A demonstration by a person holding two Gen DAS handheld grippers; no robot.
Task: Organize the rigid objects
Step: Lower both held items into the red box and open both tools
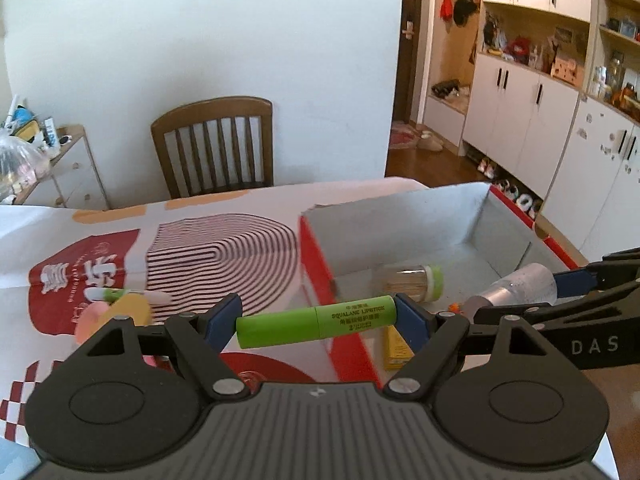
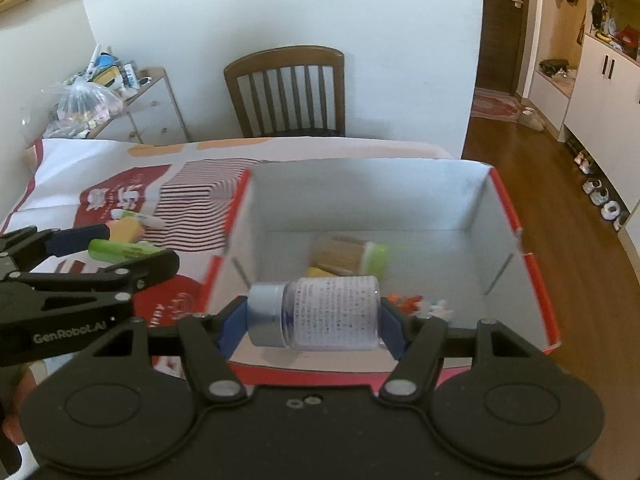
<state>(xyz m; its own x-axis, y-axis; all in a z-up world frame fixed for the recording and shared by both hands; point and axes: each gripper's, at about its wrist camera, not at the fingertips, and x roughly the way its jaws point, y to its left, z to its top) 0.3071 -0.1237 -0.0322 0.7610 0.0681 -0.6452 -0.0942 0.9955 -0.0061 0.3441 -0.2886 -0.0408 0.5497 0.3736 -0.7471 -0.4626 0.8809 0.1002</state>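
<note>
My left gripper (image 1: 318,322) is shut on a green lipstick tube (image 1: 316,321), held crosswise over the left wall of the red box (image 1: 316,256). My right gripper (image 2: 314,316) is shut on a clear bottle with a silver cap (image 2: 320,312), held crosswise above the box's near edge (image 2: 360,372). Inside the box lie a toothpick jar with a green lid (image 2: 352,258), a yellow item (image 1: 396,346) and small orange bits (image 2: 408,304). A white-and-green pen (image 1: 128,295) lies on the tablecloth at the left.
A patterned red-and-white tablecloth (image 1: 220,252) covers the table. A wooden chair (image 1: 214,148) stands behind the table. A cluttered shelf (image 2: 100,88) is at the far left. Cabinets (image 1: 520,120) line the right side of the room.
</note>
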